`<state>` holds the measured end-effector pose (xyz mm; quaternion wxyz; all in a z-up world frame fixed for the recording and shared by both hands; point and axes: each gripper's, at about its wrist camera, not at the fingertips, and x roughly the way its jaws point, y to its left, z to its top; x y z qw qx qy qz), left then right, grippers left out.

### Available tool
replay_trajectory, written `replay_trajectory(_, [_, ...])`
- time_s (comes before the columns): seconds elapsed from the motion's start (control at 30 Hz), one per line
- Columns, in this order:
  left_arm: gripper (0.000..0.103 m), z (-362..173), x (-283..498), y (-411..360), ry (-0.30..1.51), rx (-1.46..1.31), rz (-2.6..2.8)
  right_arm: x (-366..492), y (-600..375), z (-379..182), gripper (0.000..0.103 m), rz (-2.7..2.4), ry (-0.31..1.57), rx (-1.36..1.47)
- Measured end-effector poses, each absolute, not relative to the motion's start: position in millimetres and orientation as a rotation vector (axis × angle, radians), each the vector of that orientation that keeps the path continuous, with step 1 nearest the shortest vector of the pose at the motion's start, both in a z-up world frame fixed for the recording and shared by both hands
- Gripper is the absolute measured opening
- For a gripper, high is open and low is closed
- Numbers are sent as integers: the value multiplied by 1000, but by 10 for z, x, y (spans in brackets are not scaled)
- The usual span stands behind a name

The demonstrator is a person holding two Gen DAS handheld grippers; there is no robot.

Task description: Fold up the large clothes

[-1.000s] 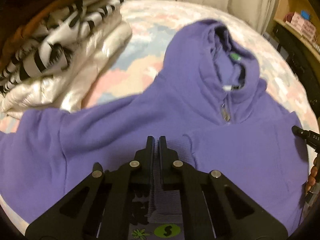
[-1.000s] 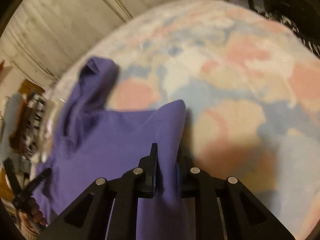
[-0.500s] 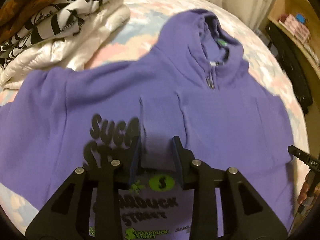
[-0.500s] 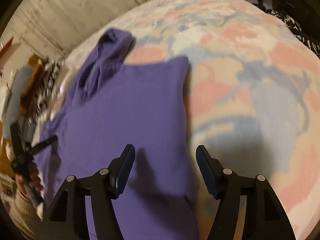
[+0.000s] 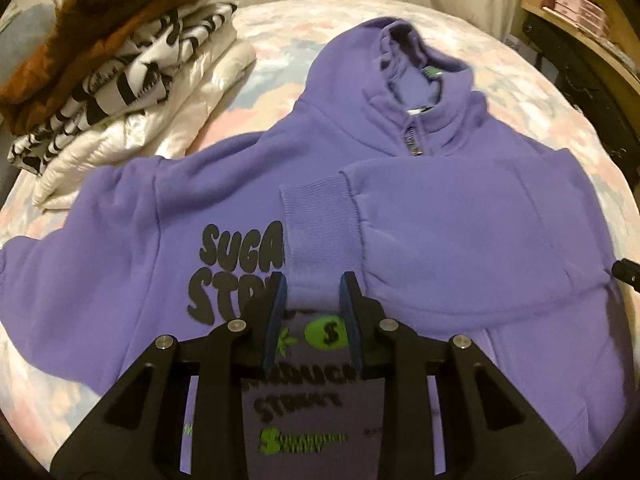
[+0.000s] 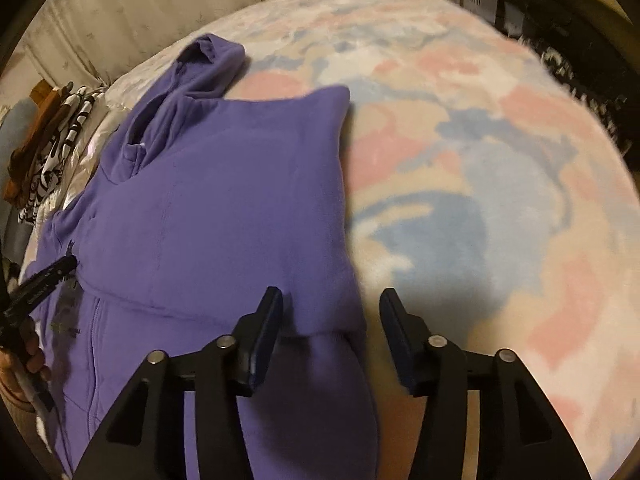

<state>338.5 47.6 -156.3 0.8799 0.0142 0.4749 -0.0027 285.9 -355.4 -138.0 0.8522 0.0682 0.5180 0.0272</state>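
Left wrist view: left gripper (image 5: 313, 304) part-open, closing, empty, above folded cuff (image 5: 318, 232) on hoodie (image 5: 460, 216); snagging risks unfolding sleeve.

your left gripper (image 5: 313, 312) hides the middle of the print on the hoodie (image 5: 460, 216), and the sleeve cuff (image 5: 318, 232) covers the big letters' right ends. at four o'clock in the left view your right gripper (image 5: 629, 274) shows only a tip at the edge. the hoodie's hem runs off the bottom. the pile of clothes (image 5: 120, 68) at ten o'clock is blurred.
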Motion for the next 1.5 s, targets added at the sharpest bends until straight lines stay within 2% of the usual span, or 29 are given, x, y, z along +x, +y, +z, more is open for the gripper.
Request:
replay_trajectory(0.3, [25, -1279, 2862, 264, 1024, 15, -58, 2257, -3059, -855, 52, 133, 978, 80])
replay_trajectory(0.5, [25, -1126, 2414, 169, 986, 27, -32, 1845, -2670, -601, 52, 151, 964, 82])
replay_trajectory(1.03, [27, -949, 1361, 157, 963, 15, -45, 684, -2257, -463, 52, 141, 961, 102])
replay_trajectory(1.5, [27, -636, 814, 638, 888, -19, -8, -76, -1667, -279, 52, 246, 947, 74])
